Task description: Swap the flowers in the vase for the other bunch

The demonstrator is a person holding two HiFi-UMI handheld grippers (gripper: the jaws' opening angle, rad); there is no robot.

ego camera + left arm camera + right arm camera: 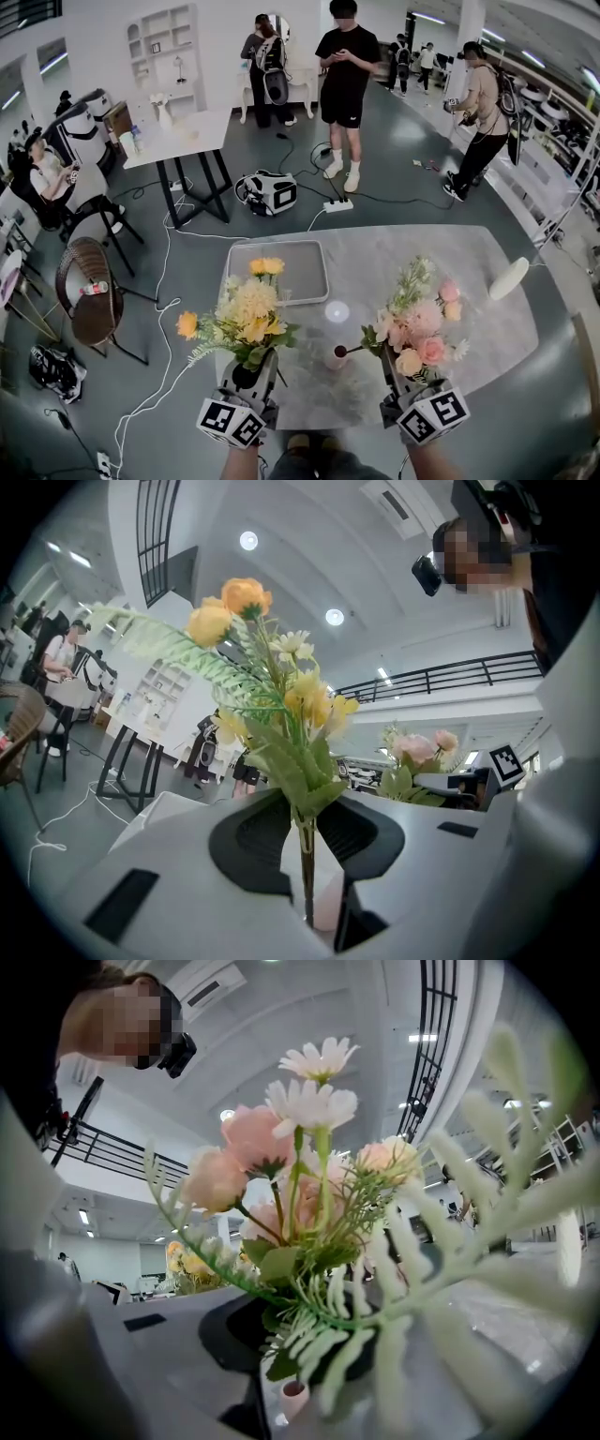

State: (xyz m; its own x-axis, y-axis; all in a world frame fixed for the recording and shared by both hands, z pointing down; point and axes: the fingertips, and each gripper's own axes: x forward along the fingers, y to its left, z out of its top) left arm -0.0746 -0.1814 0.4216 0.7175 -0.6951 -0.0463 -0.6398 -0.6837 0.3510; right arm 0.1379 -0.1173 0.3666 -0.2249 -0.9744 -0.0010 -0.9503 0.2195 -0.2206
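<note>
Head view has both bunches lifted off the counter and held in the tongs, so the swap looks about half done. At seven o'clock, the left tongs are clamped low on the yellow bunch, which stands upright, with round yellow and orange blooms over green fern fronds. At six o'clock, between the two, the small pinkish vase sits on the marble counter close to its near edge, its mouth dark and seemingly empty. At five o'clock, the right tongs grip the pink bunch, which has soft pink roses, white daisies and pale fronds. Which bunch belongs in the vase I cannot tell. One must go in and the other be laid down.
</note>
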